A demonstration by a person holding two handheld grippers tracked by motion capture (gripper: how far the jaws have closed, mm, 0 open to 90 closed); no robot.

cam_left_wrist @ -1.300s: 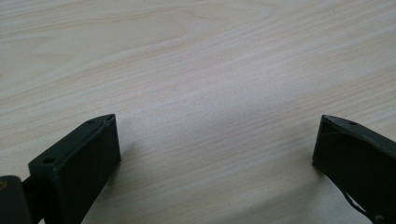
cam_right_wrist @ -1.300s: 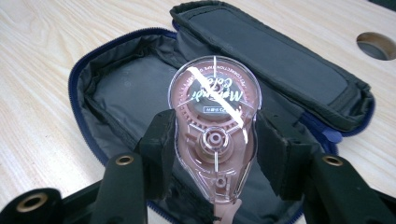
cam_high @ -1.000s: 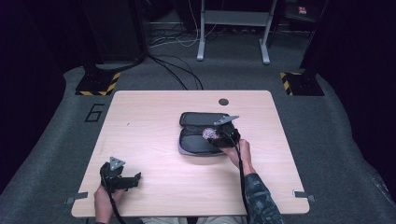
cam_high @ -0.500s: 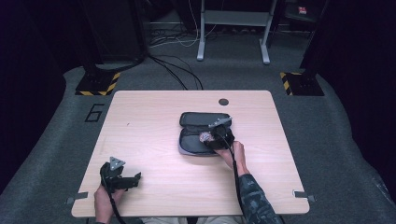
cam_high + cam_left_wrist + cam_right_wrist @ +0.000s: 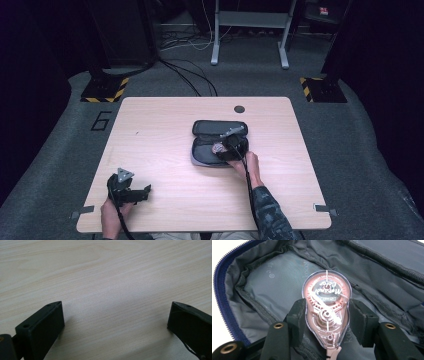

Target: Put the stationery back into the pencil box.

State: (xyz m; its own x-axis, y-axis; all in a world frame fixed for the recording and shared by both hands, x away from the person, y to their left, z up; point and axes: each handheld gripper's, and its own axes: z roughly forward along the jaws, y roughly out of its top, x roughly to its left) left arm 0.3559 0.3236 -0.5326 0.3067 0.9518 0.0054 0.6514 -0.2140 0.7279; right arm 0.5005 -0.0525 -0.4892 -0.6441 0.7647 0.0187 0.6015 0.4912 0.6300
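A dark zip case (image 5: pixel 205 129) lies open on the wooden table (image 5: pixel 165 130), right of centre. My right gripper (image 5: pixel 223 148) hovers over its nearer half, shut on a pink, clear-shelled correction tape dispenser (image 5: pixel 218 148). In the right gripper view the dispenser (image 5: pixel 326 307) is pinched between both pads (image 5: pixel 298 315) just above the case's grey lining (image 5: pixel 274 287), its blue zip (image 5: pixel 217 292) at the left. My left gripper (image 5: pixel 142 192) rests low at the table's front left, open, with bare wood (image 5: pixel 112 290) between its fingers (image 5: pixel 45 325).
A round cable hole (image 5: pixel 239 108) sits near the table's far edge. Beyond the table are floor cables (image 5: pixel 185 75), a metal stand (image 5: pixel 250 30) and two yellow-black striped bases (image 5: pixel 105 89). Bare wood lies left and in front of the case.
My right gripper with the dispenser has shifted a little left and lower over the case's near half. The left gripper has stayed still.
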